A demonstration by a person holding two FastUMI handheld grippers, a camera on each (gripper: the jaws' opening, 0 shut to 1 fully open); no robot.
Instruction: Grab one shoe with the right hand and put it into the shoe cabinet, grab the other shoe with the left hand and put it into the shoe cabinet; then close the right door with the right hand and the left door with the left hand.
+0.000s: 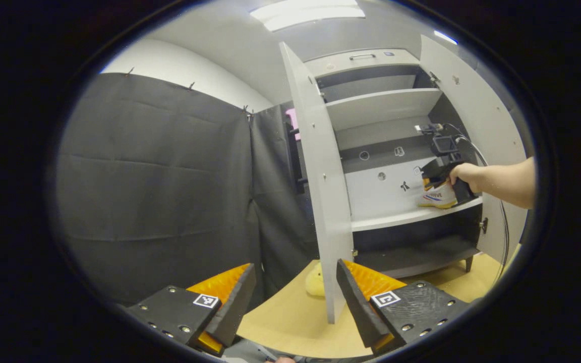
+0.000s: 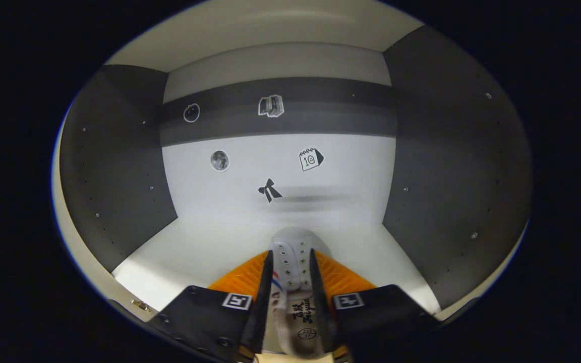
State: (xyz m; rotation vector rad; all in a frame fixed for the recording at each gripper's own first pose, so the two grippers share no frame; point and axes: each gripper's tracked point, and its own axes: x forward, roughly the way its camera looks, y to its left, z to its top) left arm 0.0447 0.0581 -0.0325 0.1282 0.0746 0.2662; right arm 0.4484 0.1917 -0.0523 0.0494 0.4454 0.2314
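Right tool (image 2: pixel 290 282): we have both fingers pressed on the white shoe (image 2: pixel 293 252), gripping it across the laced upper, toe pointing at the cabinet's back wall.
Shoe position: inside the shoe cabinet (image 2: pixel 119 166), over the white middle shelf (image 2: pixel 194 242); from the left gripper view the shoe (image 1: pixel 438 196) sits at the shelf's right front, sole on or just above the board, we cannot tell which.
Hand: the hand (image 1: pixel 464 174) holding the right tool (image 1: pixel 434 174) reaches in between the two open doors.
Step in hand: we judge this is the placing of the first shoe.
How to do it well: we settle the sole flat on the shelf before letting go, push it well clear of the front edge so the right door (image 1: pixel 472 116) can close, then open and draw straight back.
Left tool (image 1: pixel 295 297): wide open, holding nothing, hanging over the tabletop (image 1: pixel 290 322) beside the left door (image 1: pixel 323 191).
Other shoe: a pale shape (image 1: pixel 314 282) behind the left door's foot may be it; we cannot tell.
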